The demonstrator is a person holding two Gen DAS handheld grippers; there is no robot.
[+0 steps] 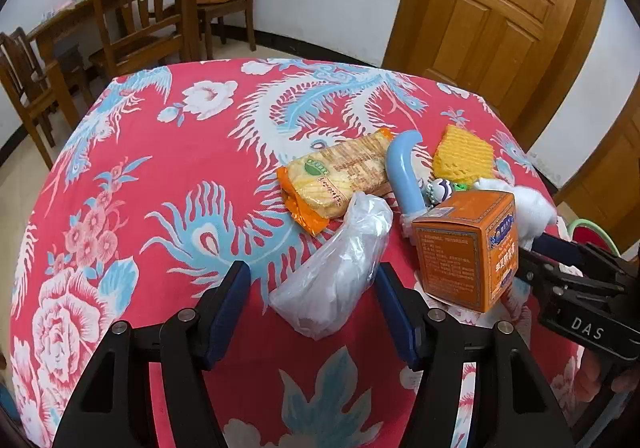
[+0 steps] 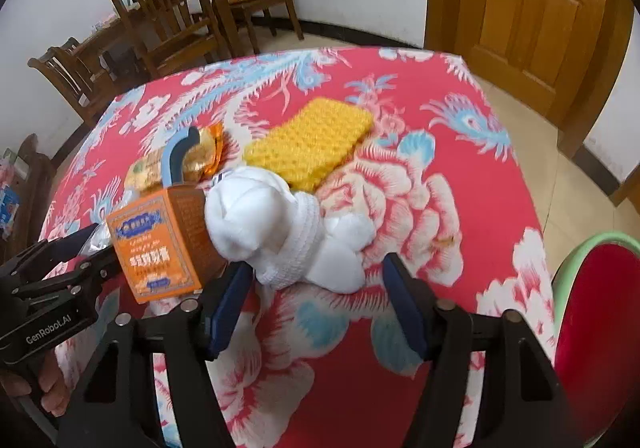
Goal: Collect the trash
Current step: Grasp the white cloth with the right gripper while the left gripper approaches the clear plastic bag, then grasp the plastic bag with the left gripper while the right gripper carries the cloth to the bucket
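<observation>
Left hand-held gripper [image 1: 314,278] nearest: jaws apart, straddling the near end of a clear plastic bag [image 1: 338,268] that lies on the table [image 1: 168,176]; pads not pressing it, so released. Right hand-held gripper [image 2: 318,278] likewise parted, its tips at either side of the white socks [image 2: 280,224], nothing clamped.

Between the two: orange box [image 1: 466,248], upright, just beside the bag and touching the socks in the right view. Behind it a blue handle [image 1: 404,172] and a small patterned item, too small to tell.

Farther: cracker packet [image 1: 340,176], then yellow foam net [image 2: 310,140], lying flat, well clear of the grippers. Red-and-green bin [image 2: 596,328] at the right edge, off the table.

Risks, as judged: bag is slack and slippery — a pinch on loose film may slide out on the lift. Left gripper's inner finger sits close to the box; closing or swinging could topple it. Grippers are close together; both moving at once may collide. Socks may not be trash — a wrong pick.
</observation>
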